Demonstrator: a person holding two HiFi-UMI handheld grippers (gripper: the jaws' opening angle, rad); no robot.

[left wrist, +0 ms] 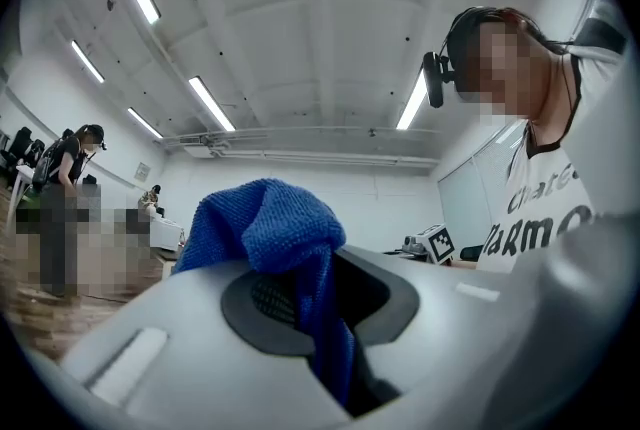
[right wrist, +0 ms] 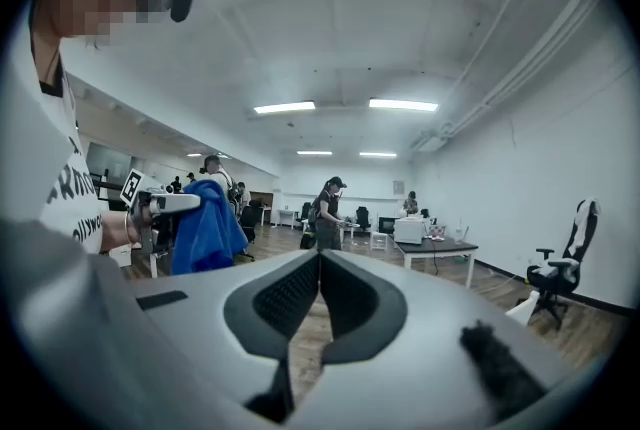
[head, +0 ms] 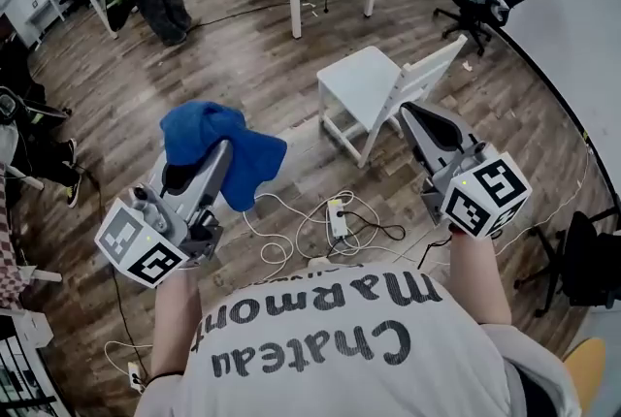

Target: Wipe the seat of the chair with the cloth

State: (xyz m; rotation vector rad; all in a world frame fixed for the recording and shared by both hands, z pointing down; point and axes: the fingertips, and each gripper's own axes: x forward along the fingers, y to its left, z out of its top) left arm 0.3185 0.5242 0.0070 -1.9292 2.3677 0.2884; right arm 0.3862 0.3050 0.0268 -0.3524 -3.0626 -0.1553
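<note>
The left gripper (left wrist: 312,270) is raised in the air, its jaws clamped tight on a fold of the blue microfiber cloth (left wrist: 268,220), which bunches above them and hangs down. The right gripper (right wrist: 318,264) has its jaws pressed together at the tips, gripping nothing. The white wooden chair (head: 364,79) stands on the plank floor (head: 243,56) just beyond the right gripper, apart from the cloth.

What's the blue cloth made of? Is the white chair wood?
The blue cloth looks like soft microfiber: tiny nubbly loops, limp folds. The white chair is probably painted wood, smooth and matte, with flat back slats, though plastic is possible.
</note>
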